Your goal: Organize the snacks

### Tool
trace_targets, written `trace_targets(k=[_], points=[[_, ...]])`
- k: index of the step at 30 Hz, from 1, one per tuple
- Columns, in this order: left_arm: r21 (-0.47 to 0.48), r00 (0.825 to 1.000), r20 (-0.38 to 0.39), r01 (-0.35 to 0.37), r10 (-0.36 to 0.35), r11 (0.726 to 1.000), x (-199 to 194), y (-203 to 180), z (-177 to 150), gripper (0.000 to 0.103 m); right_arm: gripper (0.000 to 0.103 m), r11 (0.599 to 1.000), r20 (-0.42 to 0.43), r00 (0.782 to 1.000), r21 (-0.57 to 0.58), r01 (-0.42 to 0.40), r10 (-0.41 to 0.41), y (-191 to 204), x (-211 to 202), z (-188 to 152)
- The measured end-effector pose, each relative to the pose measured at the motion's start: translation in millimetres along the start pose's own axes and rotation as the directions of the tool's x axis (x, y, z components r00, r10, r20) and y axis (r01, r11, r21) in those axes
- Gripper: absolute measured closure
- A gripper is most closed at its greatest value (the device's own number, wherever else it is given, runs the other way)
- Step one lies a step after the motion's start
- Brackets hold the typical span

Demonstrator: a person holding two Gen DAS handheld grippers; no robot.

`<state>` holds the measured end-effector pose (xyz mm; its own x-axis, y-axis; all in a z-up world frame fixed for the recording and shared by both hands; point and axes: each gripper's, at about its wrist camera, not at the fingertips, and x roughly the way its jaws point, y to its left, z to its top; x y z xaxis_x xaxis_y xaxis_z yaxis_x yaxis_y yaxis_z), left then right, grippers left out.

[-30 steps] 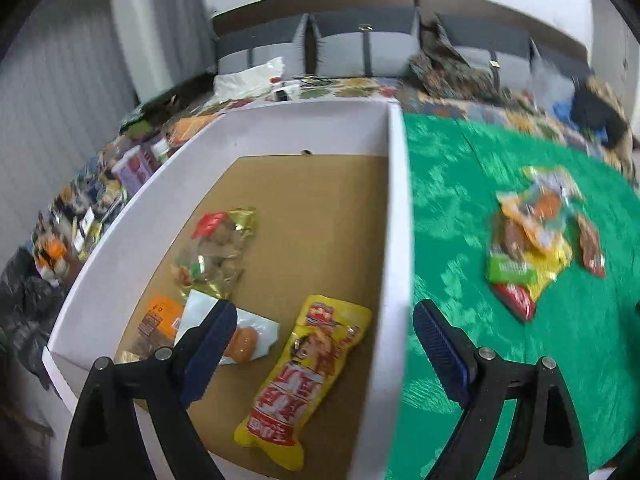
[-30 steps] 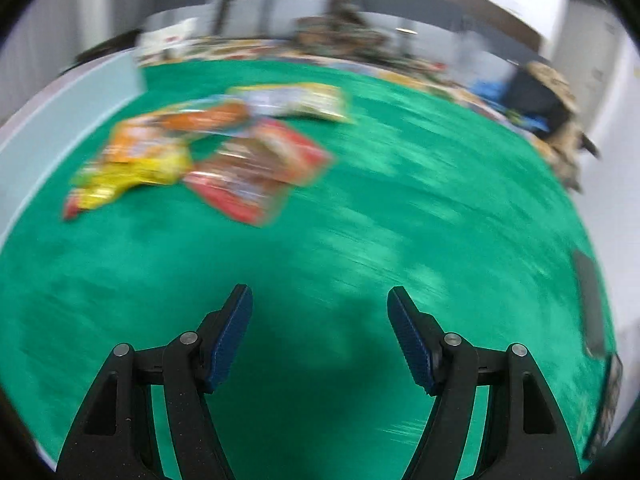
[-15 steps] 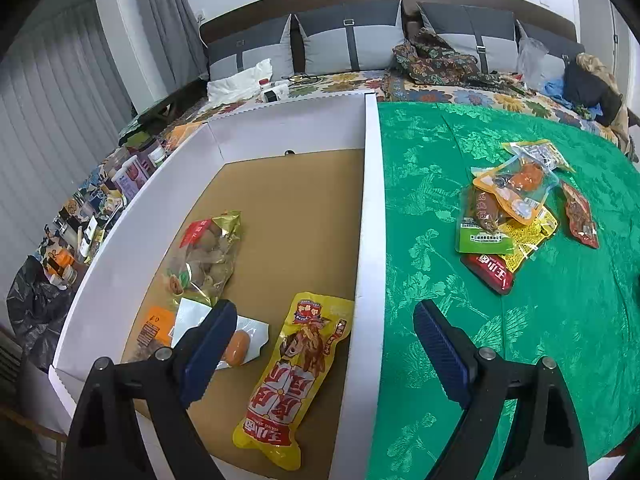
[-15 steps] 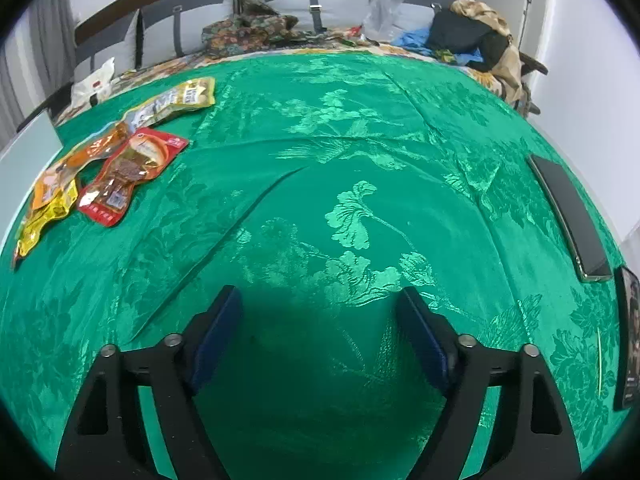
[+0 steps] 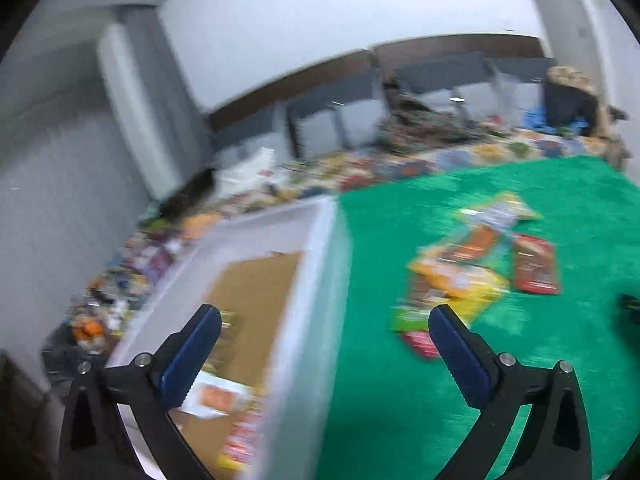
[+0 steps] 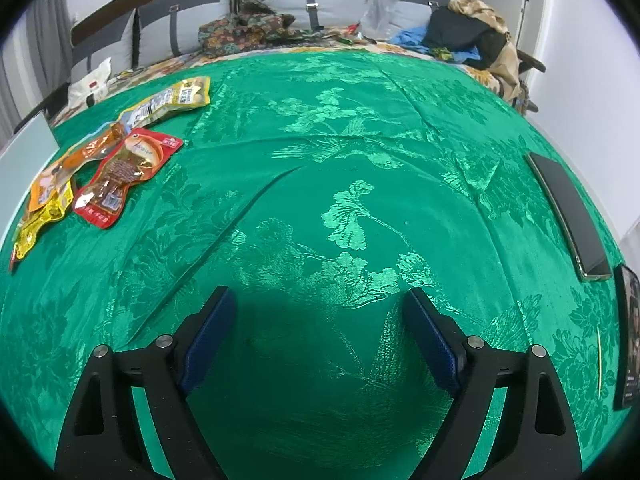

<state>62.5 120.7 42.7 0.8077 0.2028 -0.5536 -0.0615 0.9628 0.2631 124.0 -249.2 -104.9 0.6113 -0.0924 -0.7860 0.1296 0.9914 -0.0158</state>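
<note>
A pile of snack packets (image 5: 476, 268) lies on the green cloth, to the right of a white box (image 5: 316, 280) with a brown floor. The box holds a few packets (image 5: 216, 396), blurred in the left wrist view. My left gripper (image 5: 324, 320) is open and empty, above the box's right wall. In the right wrist view the same pile (image 6: 100, 172) lies far left, with a red packet (image 6: 124, 176) and a long yellow packet (image 6: 172, 100). My right gripper (image 6: 320, 320) is open and empty, low over bare cloth.
Two dark phones (image 6: 568, 212) lie at the cloth's right edge. A sofa with grey cushions (image 6: 312, 4), clothes and bags stands behind. Clutter (image 5: 132, 276) lies left of the box. The green cloth (image 6: 360, 152) covers the table.
The left gripper has swung up and to the right, so its view is blurred and the box sits lower left. The right gripper has held nearly still over the cloth.
</note>
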Motion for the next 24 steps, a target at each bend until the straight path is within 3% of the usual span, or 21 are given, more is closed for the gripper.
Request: trace_targets(k=[4,10,19,24], points=[[-0.009,0.98,-0.131,0.15,-0.15,0.989,28,-41,-15,0.0,0.014,1.0,0.0,1.0,0.0,0.0,0.0,0,0,0],[-0.078,0.925,-0.304,0.215,-0.228,0.974,80,-76,-50,0.0,0.014,1.0,-0.001,1.0,0.0,0.0,0.0,0,0,0],[-0.159,0.904,-0.353,0.196,-0.241,0.968,116,-76,-78,0.0,0.013,1.0,0.0,1.0,0.001,0.0,0.0,0,0,0],[-0.188,0.905,-0.341,0.198,-0.253,0.962,128,-71,-84,0.0,0.013,1.0,0.0,1.0,0.001,0.0,0.0,0,0,0]])
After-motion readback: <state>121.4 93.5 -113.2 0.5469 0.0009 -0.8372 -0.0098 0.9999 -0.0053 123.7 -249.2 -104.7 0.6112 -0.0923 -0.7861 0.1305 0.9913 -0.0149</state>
